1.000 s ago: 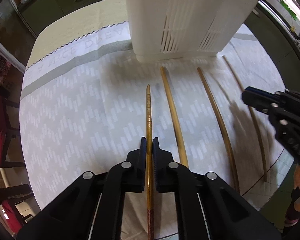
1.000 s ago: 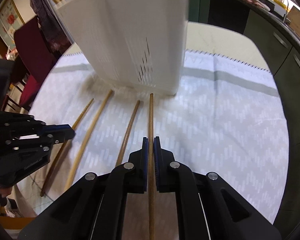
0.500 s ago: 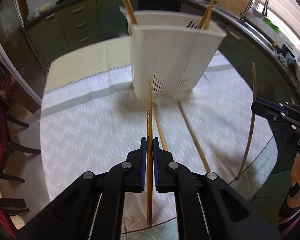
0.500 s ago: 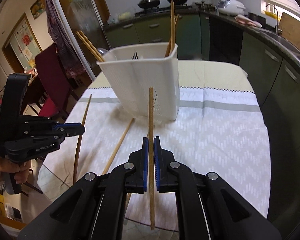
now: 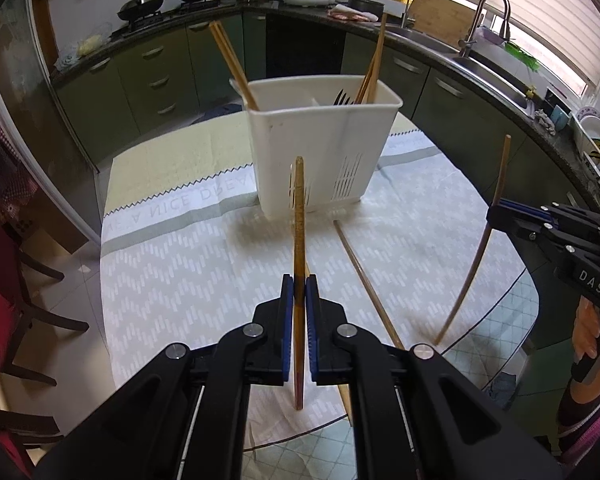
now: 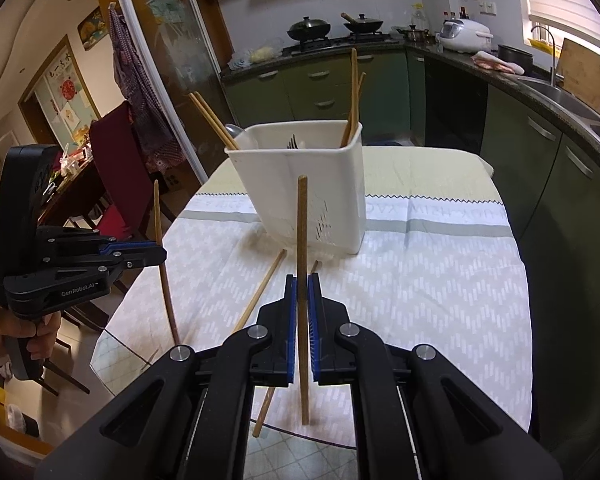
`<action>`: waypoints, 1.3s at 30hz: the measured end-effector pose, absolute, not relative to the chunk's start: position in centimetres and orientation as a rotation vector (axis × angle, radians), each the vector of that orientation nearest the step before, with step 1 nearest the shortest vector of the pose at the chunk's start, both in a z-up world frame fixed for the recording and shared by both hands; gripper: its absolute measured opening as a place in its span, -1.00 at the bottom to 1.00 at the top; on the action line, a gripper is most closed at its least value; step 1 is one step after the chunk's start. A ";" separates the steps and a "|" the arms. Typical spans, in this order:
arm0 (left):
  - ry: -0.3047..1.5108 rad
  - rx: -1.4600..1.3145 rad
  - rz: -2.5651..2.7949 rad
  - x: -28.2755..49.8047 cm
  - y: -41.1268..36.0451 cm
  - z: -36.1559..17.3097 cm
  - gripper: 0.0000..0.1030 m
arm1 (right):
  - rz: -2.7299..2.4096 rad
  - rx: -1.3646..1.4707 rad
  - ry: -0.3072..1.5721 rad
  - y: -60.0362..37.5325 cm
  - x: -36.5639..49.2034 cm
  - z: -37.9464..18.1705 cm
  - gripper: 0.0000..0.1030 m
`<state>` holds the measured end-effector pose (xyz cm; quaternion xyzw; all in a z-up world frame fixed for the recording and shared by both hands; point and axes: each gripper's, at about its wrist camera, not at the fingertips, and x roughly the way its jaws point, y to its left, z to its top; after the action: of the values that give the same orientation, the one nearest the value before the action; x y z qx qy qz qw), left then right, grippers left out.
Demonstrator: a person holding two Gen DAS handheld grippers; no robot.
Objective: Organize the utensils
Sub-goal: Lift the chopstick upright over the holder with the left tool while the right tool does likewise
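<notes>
My left gripper [image 5: 299, 280] is shut on a wooden chopstick [image 5: 299, 208], which it holds above the cloth, its far end pointing at the white utensil caddy [image 5: 320, 152]. My right gripper [image 6: 302, 280] is shut on a second chopstick [image 6: 302, 224], also off the table. Each wrist view shows the other gripper from the side: the right gripper [image 5: 496, 212] and the left gripper [image 6: 158, 254], each with its stick upright. The caddy [image 6: 300, 184] holds standing chopsticks, a fork and a spoon. Two more chopsticks [image 5: 364, 276] [image 6: 260, 292] lie on the cloth in front of it.
A patterned tablecloth [image 5: 188, 264] covers a round glass table whose near edge [image 6: 112, 360] is bare. Red chairs [image 6: 116, 160] stand on the left side. Green kitchen cabinets, a stove and a sink counter [image 5: 480, 60] curve behind the table.
Both grippers rose from the cloth, each lifting its chopstick clear. The caddy now appears lower and farther off, with its rim and contents in sight. Two chopsticks stay on the table.
</notes>
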<state>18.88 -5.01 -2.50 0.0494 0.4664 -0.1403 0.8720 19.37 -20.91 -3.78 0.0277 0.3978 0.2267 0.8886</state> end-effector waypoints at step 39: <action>0.665 0.041 -0.346 22.2 -6.9 14.0 -0.88 | 0.516 0.010 0.519 -19.9 21.6 13.3 -0.88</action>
<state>22.17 -6.93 13.97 0.0198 0.3245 -0.1690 0.9304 21.61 -19.93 13.30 0.0051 0.2538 0.2525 0.9337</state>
